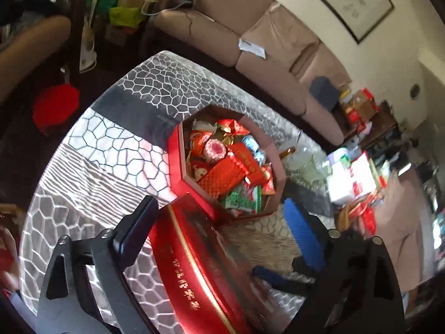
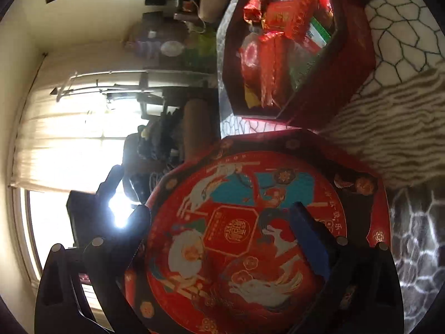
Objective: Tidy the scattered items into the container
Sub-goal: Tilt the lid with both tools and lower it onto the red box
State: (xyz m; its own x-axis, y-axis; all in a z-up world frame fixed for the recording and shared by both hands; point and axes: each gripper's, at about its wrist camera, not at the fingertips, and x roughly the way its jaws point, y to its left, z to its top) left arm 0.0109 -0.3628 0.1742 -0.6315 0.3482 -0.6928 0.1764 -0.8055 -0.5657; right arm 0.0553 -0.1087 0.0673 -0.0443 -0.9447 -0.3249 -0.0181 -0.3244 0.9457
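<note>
A red octagonal gift box [image 1: 173, 164] is seen standing open on the tabletop [image 1: 111, 144], which is covered by a grey and white cloth printed with a cracked-stone pattern. The box is packed to the rim with wrapped sweets and snack packets [image 1: 230, 164] in red, green, gold and pale blue; none can be made out lying loose on the cloth around it.

And there is the lid! A red octagonal lid with gold trim [image 1: 194, 264] is held up on edge just near of the box, tilted, with its rim turned to the left wrist camera. The left gripper [image 1: 219, 208] is poised above it with the jaws spread wide. The lid's rim sits between them, but a strip of cloth is seen between the lid and the blue pad [image 1: 303, 236], so nothing is gripped there.

From the right wrist view, the lid [image 2: 236, 222] is shown face on, painted with birds and flowers around a gold-lettered panel. The right gripper [image 2: 218, 208] appears clenched on it: one blue pad [image 2: 308, 239] is laid on the painted face, while the other finger is set behind the lid's edge. The box [image 2: 347, 69] and its sweets [image 2: 278, 27] are seen just beyond the lid.

Clear glass dishes [image 1: 300, 158] are set right of the box. A beige sofa [image 1: 222, 33] is seen on the far side of the tabletop, and a bright curtained window [image 2: 69, 139] fills the left of the right wrist view.
</note>
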